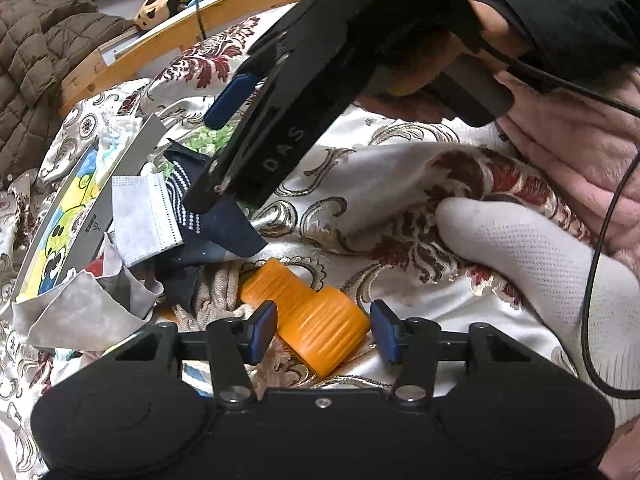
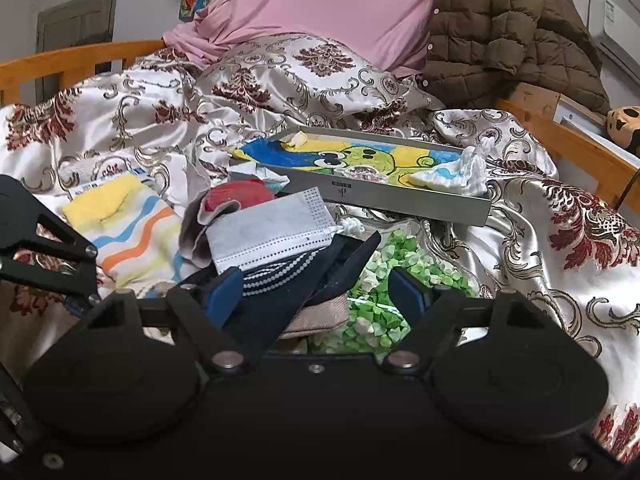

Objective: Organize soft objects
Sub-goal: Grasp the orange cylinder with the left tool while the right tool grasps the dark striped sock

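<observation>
My left gripper (image 1: 324, 333) is open low over the patterned bedspread, its blue pads on either side of an orange ribbed block (image 1: 316, 320), with a thin gap on the right side. A beige knitted piece (image 1: 224, 288) lies just left of it. My right gripper (image 2: 316, 294) is open over a dark navy sock with white dots (image 2: 288, 280); its left pad touches the sock. Seen from the left wrist view, one of its fingers (image 1: 256, 152) reaches down onto the same sock (image 1: 224, 224). A grey face mask (image 2: 272, 228) lies on the pile just beyond.
A grey tray (image 2: 400, 200) with a cartoon picture holds a white-and-blue cloth (image 2: 452, 176). Nearby are a bag of green paper bits (image 2: 380, 280), a striped yellow cloth (image 2: 128, 232), a red item (image 2: 236, 196) and a white mesh sock (image 1: 520, 248). A brown jacket (image 2: 500, 28) rests against the wooden bed frame (image 2: 580, 148).
</observation>
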Tool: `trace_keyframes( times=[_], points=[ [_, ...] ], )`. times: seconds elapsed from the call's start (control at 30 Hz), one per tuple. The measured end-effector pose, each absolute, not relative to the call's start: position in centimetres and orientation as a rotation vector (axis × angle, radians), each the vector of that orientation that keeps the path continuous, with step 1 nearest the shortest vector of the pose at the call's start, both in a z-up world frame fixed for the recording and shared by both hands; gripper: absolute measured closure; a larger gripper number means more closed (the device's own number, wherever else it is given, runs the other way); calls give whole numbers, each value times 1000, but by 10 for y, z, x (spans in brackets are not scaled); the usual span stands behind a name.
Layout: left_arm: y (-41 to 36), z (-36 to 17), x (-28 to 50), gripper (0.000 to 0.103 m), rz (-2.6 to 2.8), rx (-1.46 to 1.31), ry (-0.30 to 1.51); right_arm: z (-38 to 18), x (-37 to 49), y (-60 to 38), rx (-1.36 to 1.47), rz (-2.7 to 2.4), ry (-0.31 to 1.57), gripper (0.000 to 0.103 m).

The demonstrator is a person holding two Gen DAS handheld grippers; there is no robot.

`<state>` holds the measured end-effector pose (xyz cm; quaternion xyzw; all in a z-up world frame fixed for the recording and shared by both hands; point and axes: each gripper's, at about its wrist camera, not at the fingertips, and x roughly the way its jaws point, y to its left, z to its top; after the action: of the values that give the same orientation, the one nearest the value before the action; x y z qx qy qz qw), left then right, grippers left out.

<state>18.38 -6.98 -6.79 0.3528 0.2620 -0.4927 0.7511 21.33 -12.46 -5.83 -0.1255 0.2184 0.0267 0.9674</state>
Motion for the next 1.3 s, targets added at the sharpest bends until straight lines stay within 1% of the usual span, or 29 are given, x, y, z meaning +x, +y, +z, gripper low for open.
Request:
trace_keyframes(
  times=[0.23,0.33,0.4,0.47,0.53,0.6,0.67,0.73,1.2,1.3],
  points=[
    [-72,-73,179,61,-1084,790,551,-66,223,-119,-301,67,450,43],
    [-72,-72,179,64,-1078,780,540,-67,226,-117,-319,70,452,53],
    [-72,-72,179,65,-1075,775,535,-68,226,-117,-324,75,454,55],
    [-72,-71,178,66,-1066,768,524,-67,226,-117,-332,76,454,65],
    [-72,-69,178,67,-1061,761,519,-67,226,-116,-339,73,451,69],
    [-72,-68,179,67,-1052,750,519,-66,224,-117,-343,68,446,74],
    [-72,-66,178,67,-1040,746,508,-65,223,-118,-348,64,440,82],
    [-72,-65,178,67,-1028,747,499,-65,222,-117,-362,56,438,87],
    [-68,-48,168,68,-969,697,480,-64,214,-116,-472,51,407,102],
    [-68,-43,165,68,-951,676,482,-60,209,-117,-485,53,378,103]
  ],
)
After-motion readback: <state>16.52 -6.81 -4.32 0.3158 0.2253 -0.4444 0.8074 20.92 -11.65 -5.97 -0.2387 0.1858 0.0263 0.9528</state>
